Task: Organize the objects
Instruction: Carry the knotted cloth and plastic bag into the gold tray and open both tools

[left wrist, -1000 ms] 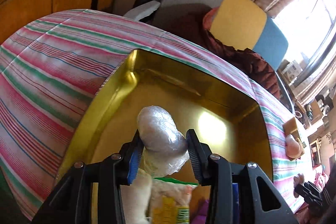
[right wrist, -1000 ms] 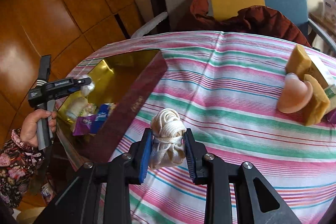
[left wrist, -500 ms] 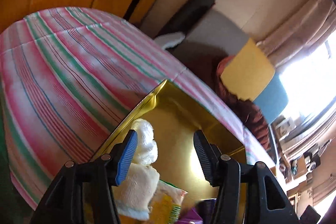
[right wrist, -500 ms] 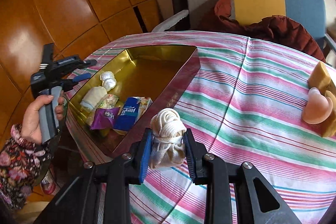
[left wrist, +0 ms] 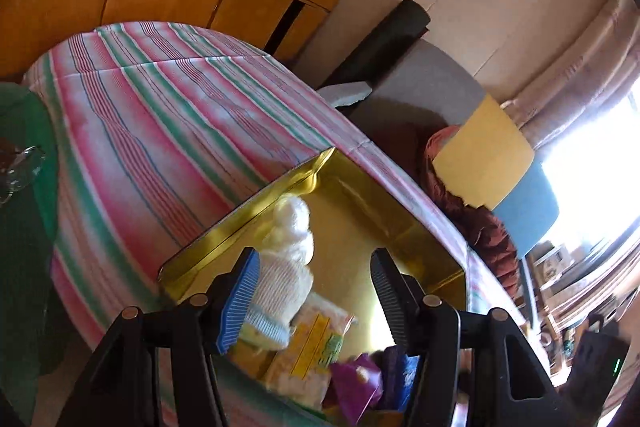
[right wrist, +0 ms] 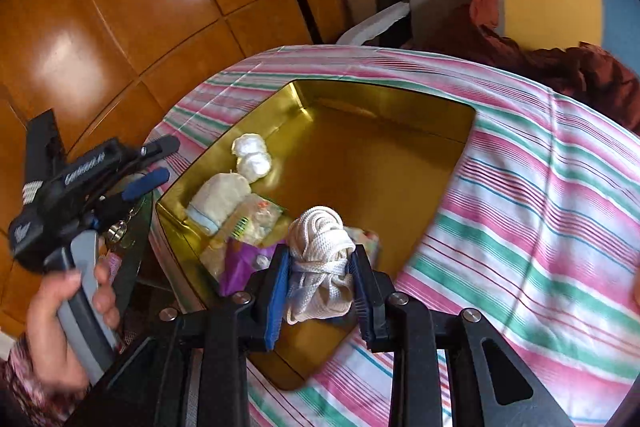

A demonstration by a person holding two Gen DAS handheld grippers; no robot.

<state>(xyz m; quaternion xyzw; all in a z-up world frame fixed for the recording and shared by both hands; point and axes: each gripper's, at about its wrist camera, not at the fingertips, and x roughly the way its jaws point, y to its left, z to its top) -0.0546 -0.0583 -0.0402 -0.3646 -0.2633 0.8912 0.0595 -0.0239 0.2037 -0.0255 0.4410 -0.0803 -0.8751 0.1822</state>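
My right claw (right wrist: 319, 289) grips a bundle of white rope (right wrist: 320, 263) between its blue pads, hanging over the near end of the gold tin (right wrist: 384, 107) (the one on the striped tablecloth (right wrist: 540, 207)). Past the rope, to its left, lie a purple packet (right wrist: 240, 263), a rolled white cloth (right wrist: 218, 199) and a plastic-wrapped white ball (right wrist: 252, 157). My left claw (left wrist: 314, 291) gapes wide and holds nothing, beside the tin's left rim.
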